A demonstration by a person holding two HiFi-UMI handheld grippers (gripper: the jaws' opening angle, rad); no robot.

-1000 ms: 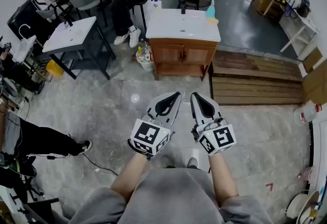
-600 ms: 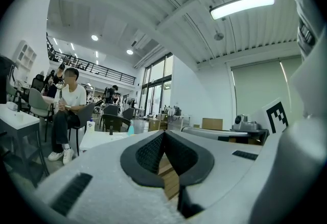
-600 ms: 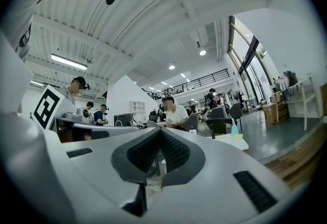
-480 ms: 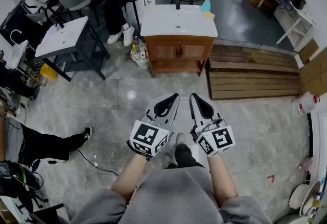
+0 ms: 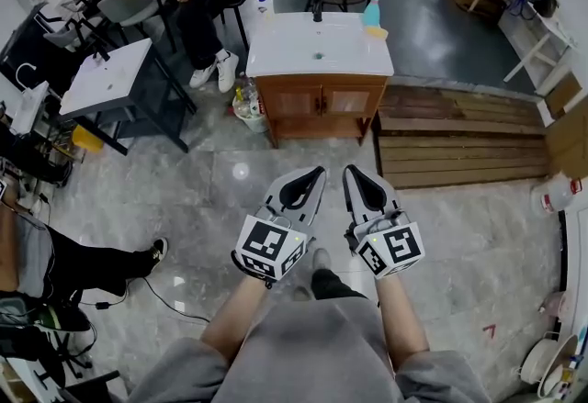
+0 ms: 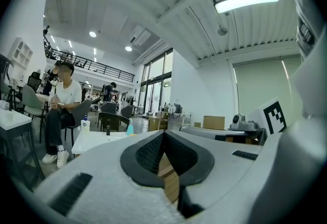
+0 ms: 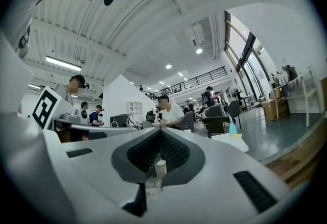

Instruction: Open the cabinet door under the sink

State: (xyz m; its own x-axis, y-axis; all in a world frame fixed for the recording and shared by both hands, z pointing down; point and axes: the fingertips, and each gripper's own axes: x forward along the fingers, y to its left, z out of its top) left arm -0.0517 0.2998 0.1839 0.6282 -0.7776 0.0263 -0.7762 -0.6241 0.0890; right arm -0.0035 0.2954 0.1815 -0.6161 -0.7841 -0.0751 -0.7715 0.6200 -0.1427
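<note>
Since a second ago the sink cabinet [image 5: 317, 89] has only slid a touch left in the head view, and it's still well ahead across the floor [image 5: 230, 208] with both wooden doors [image 5: 294, 104] shut. The left gripper [image 5: 318, 172] and right gripper [image 5: 350, 171] sit side by side, each with its jaws together on nothing, so basically everything's left: walk up, grab a door, pull it open

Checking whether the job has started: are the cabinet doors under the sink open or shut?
Shut. Both wooden doors sit flush, side by side, with no gap or inside showing.
</note>
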